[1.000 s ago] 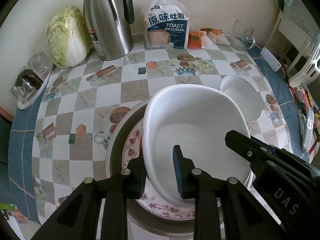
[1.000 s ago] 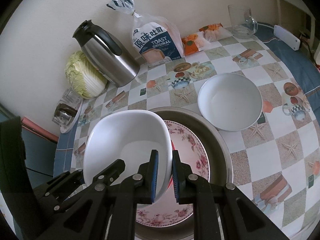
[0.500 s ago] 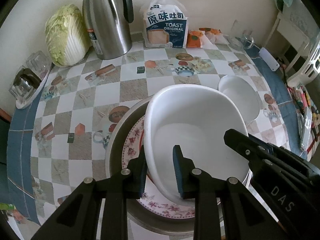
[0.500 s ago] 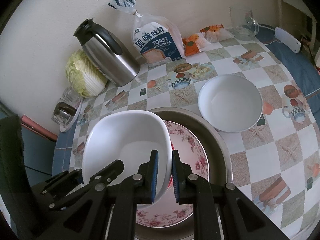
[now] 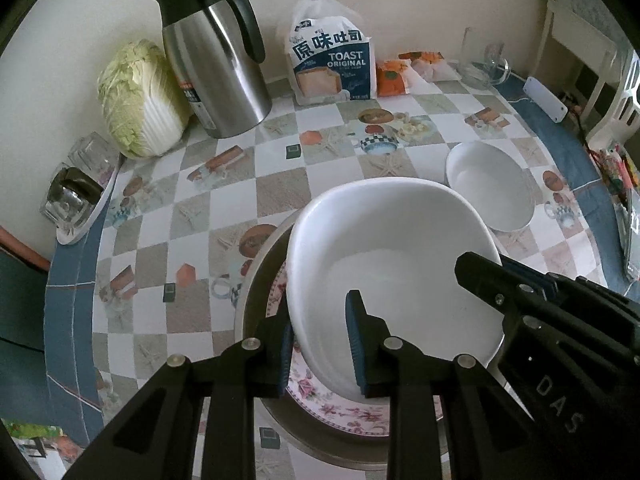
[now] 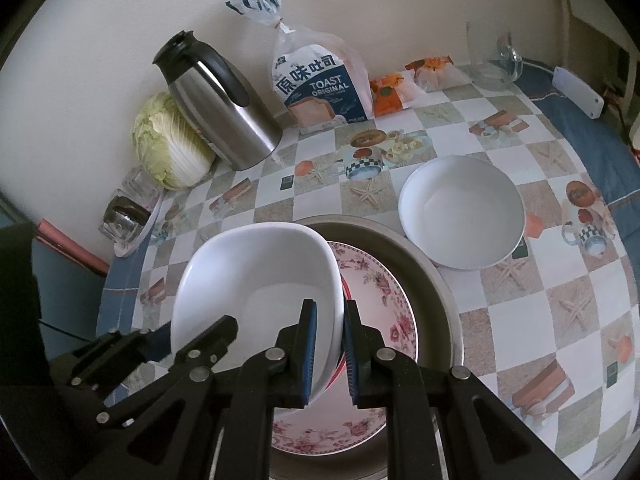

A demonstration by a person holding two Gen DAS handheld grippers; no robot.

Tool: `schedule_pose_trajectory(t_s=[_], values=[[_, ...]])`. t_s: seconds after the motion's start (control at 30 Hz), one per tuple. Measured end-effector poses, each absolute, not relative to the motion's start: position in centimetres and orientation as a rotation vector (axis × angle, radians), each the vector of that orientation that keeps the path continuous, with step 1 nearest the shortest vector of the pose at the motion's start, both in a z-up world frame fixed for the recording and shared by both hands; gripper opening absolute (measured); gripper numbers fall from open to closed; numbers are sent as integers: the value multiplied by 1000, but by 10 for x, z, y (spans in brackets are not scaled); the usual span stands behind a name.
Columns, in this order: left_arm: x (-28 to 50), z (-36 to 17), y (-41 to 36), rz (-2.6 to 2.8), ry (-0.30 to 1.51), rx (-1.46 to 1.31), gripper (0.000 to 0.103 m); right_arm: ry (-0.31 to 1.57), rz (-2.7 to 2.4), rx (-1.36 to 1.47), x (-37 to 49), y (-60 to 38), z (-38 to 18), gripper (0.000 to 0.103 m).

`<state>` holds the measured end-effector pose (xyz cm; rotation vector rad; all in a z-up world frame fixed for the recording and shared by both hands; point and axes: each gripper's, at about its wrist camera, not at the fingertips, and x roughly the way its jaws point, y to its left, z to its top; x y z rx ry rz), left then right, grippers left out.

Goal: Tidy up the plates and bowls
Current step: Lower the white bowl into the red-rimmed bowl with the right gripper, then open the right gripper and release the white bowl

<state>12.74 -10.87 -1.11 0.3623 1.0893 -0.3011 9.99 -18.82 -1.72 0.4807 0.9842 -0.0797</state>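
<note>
A white squarish bowl (image 5: 392, 248) (image 6: 260, 272) is held tilted over a floral plate (image 5: 340, 412) (image 6: 384, 292). The plate lies in a round metal tray (image 5: 260, 280) (image 6: 432, 280). My left gripper (image 5: 320, 344) is shut on the bowl's near left rim, one pad inside and one outside. My right gripper (image 6: 329, 352) is shut on the bowl's right rim in the same way. A red edge shows just under the bowl beside the right fingers. A second bowl, round and white (image 5: 488, 184) (image 6: 460, 212), stands on the tablecloth to the right of the tray.
Along the wall stand a cabbage (image 5: 140, 96), a steel thermos jug (image 5: 216, 60), a toast bag (image 5: 332, 64), snack packets (image 5: 394, 76) and a glass jug (image 5: 480, 64). Upturned glasses on a small dish (image 5: 76, 196) sit at the left edge. A white flat device (image 5: 544, 98) lies at the right.
The left wrist view has tilted slightly. Both grippers keep their hold, and the bowl stays in the same place over the plate.
</note>
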Motion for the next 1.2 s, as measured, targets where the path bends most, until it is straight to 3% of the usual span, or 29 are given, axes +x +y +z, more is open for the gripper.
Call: schedule_pose_trajectory(t_s=[0.6,0.77,0.83,0.9,1.0,1.07,1.13,1.2], values=[[131,8,-93,-309,1057,258,27,969,-54,510,97,-192,-12,16],[133,14,-86,-311,1047,216,35,947,-44,518,93,-196,-3,16],[135,16,-82,-310,1040,180,55,925,-39,531,90,-200,3,16],[136,19,-79,-296,1031,163,68,905,-43,528,87,-204,9,16],[139,21,-73,-262,1010,145,70,883,-52,533,84,-211,15,15],[143,21,-66,-249,1014,103,80,875,-55,542,84,-217,15,24],[146,20,-60,-229,1013,75,89,870,-61,543,83,-223,15,55],[147,20,-55,-207,1005,57,90,861,-68,533,82,-225,17,64]])
